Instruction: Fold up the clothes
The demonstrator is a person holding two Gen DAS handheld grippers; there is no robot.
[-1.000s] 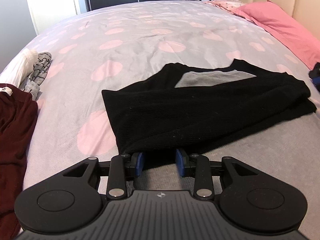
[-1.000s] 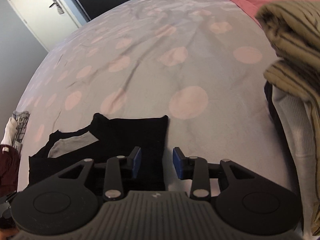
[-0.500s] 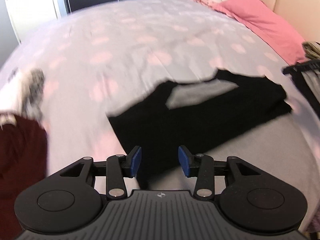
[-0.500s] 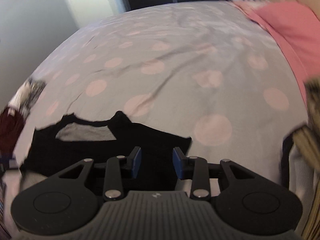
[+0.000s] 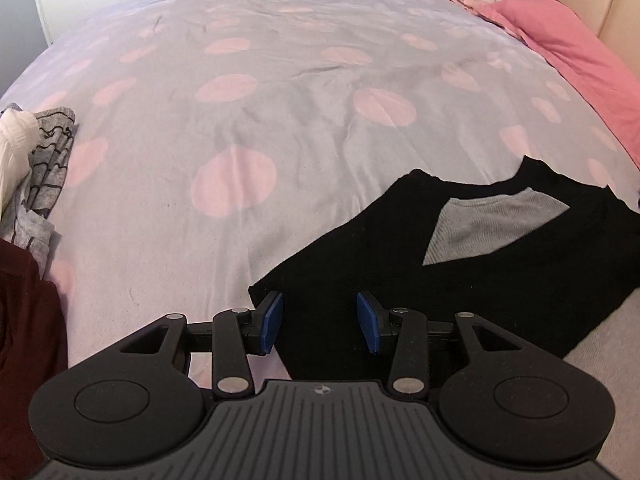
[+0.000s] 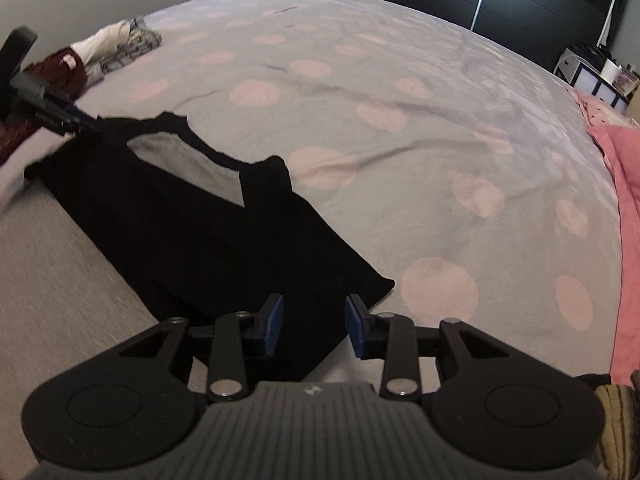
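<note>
Black top (folded) on spotted bedspread

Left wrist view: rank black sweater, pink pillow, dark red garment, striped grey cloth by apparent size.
1. black sweater
2. pink pillow
3. dark red garment, cut off by the frame and near the camera, so 2 versus 3 is unsure
4. striped grey cloth

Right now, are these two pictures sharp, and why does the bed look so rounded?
Left wrist view: sharp, evenly lit; the fisheye lens bulges the bedspread into a dome. Right wrist view: dimmer, with blur smearing the black top and the clothes pile at the left edge.
</note>
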